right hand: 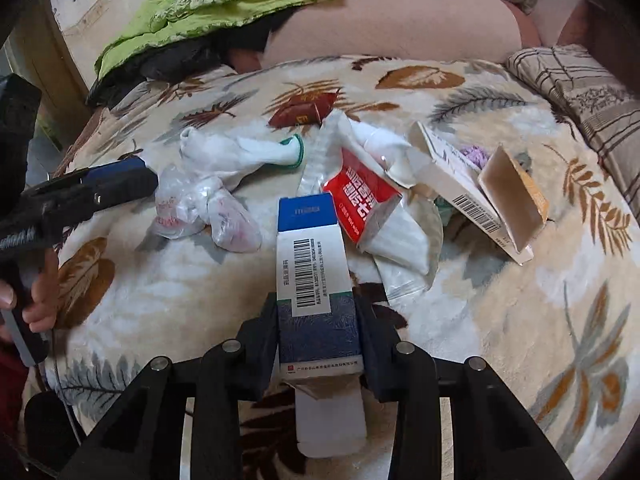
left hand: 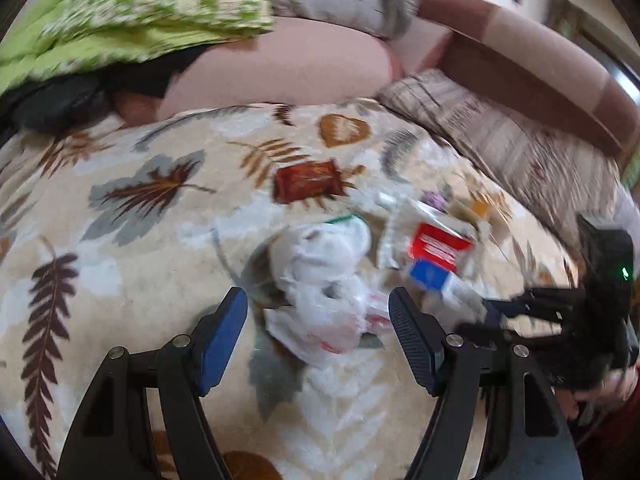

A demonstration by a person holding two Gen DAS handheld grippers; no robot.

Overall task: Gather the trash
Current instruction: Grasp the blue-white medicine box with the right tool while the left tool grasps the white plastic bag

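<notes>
A: Trash first: where does the crumpled plastic bag lie from us?

B: Dead ahead of our left gripper, at twelve o'clock, sitting between its spread fingers on the leaf-print blanket. Those jaws stand wide apart, holding nothing. In the left wrist view the frame is blurred, so we cannot tell whether either pad touches the plastic.

A: And our right gripper?

B: Clamped on the blue and white carton. The carton's long axis runs straight out along the fingers toward twelve o'clock, its far end resting near the red and white box.

A: Which of us is nearer the bag?

B: The left, clearly. From the right wrist view the bag lies at about ten o'clock, with the left gripper's tips just beside it. We judge the left only needs to close; the brown wrapper beyond waits at twelve.
</notes>
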